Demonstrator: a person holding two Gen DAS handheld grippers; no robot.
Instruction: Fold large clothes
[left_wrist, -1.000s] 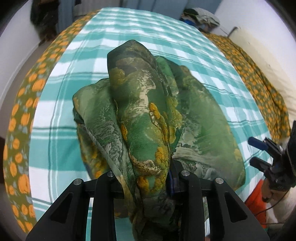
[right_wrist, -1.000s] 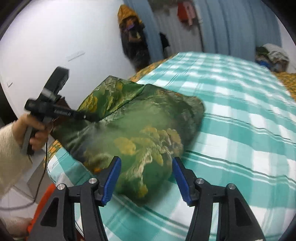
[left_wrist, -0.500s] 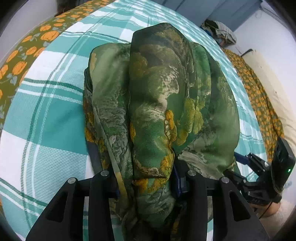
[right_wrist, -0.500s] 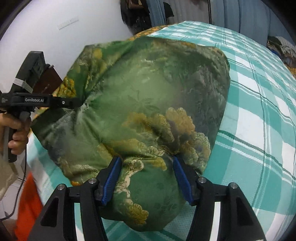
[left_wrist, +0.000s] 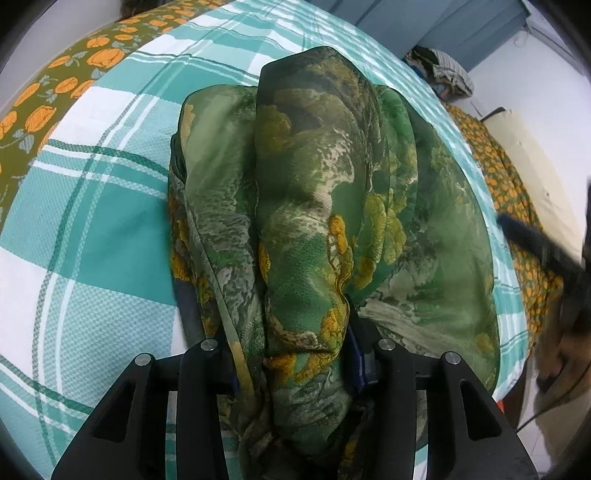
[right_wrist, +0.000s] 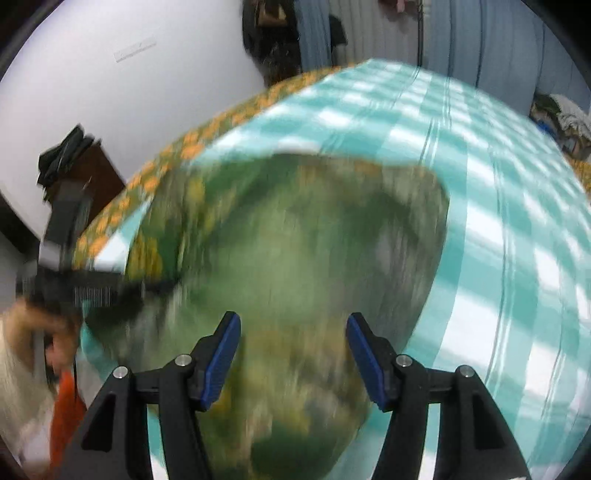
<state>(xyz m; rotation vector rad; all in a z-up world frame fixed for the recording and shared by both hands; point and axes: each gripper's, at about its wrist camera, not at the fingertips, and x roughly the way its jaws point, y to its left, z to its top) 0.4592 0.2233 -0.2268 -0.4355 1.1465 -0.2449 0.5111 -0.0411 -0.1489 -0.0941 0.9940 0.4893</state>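
A large green garment (left_wrist: 325, 206) with yellow and cream print lies bunched on the teal checked bedspread (left_wrist: 92, 221). My left gripper (left_wrist: 291, 350) has a thick fold of it between its fingers. The jaws are opening, and the cloth still fills the gap and touches the blue pad. In the right wrist view the garment (right_wrist: 295, 240) is a motion-blurred mound. My right gripper (right_wrist: 293, 332) hangs open over its near side, with both blue pads bare. The left gripper's body (right_wrist: 74, 288) shows at the mound's left edge, and a hand (right_wrist: 33, 332) holds it.
An olive sheet with orange flowers (left_wrist: 55, 85) borders the bedspread on the left and far right. A pile of clothes (left_wrist: 447, 74) sits at the bed's far corner. Dark wooden furniture (right_wrist: 96, 166) stands by the white wall. Something orange (right_wrist: 66, 406) lies low at the left.
The left gripper came down with its fold, so the garment now sits lower on the bed, and its jaws widened a little. The right gripper swept sideways over the cloth, blurring its view.
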